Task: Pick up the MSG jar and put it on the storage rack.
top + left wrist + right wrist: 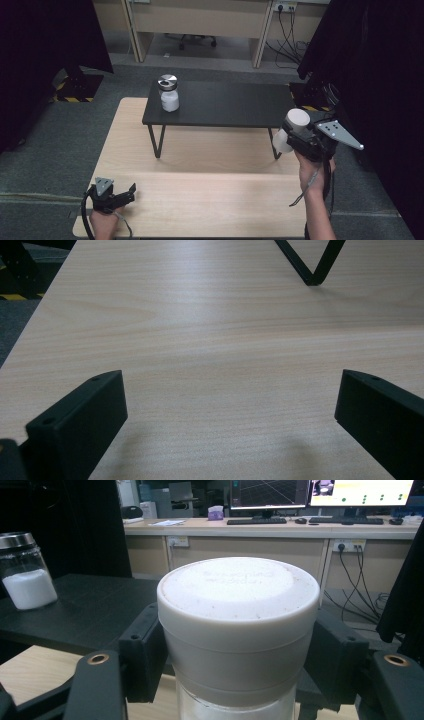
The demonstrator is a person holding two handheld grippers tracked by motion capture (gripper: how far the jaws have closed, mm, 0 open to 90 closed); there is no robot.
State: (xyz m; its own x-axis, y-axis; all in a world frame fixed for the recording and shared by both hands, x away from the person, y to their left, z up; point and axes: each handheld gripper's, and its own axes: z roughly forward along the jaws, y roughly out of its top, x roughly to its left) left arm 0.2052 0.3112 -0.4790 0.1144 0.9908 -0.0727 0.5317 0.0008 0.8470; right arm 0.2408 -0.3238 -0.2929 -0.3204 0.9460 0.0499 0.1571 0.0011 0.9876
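Right gripper (pixel 294 134): jaws clamp the white-capped clear jar (pixel 239 630), base cut off, above the light wooden bench (pixel 200 200).
Left gripper (pixel 131 193): jaws wide apart, empty.
Steel-lidded glass jar (pixel 169 93): on black raised shelf (pixel 225 105).

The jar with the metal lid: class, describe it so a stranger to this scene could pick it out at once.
Find the low black shelf table standing on the pale wooden table. At its far left corner stands a small clear glass jar with a round silver metal lid, partly filled with white powder. Unlike the white-capped container clamped in the right gripper, it stands free and untouched.
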